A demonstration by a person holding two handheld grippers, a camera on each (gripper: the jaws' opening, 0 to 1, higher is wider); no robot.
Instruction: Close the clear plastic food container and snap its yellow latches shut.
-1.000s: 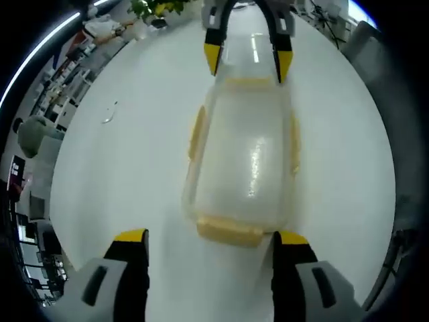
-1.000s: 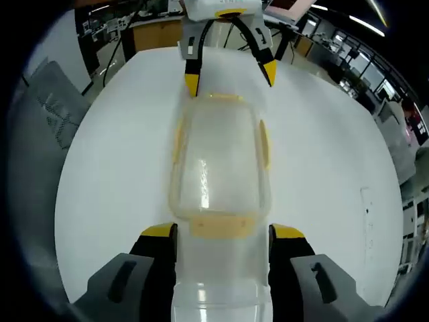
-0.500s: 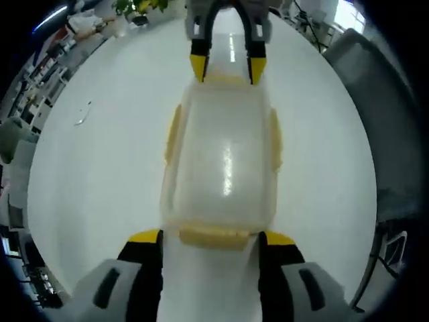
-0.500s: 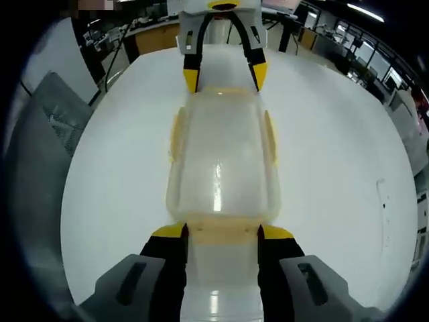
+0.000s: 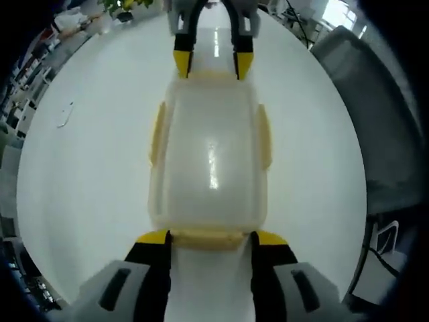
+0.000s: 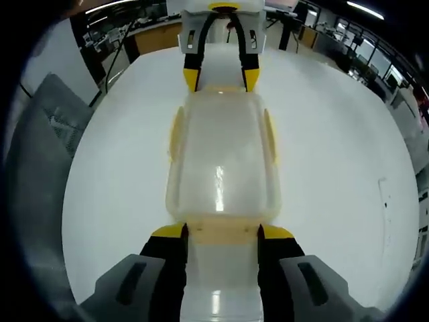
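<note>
Place: a lab or workshop hall.
Evidence: white round table (image 6: 114, 168), workbenches (image 6: 144, 30) behind, ceiling strip lights (image 6: 365, 10), cluttered shelves (image 5: 27, 60).

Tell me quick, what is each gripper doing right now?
Left gripper: open, jaws on either side of the near yellow latch of the container.
Right gripper: open, jaws on either side of the opposite end latch.

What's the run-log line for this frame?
scene: clear plastic food container, lid on, on white table | left gripper open at near-end yellow latch | right gripper open at opposite end latch
</note>
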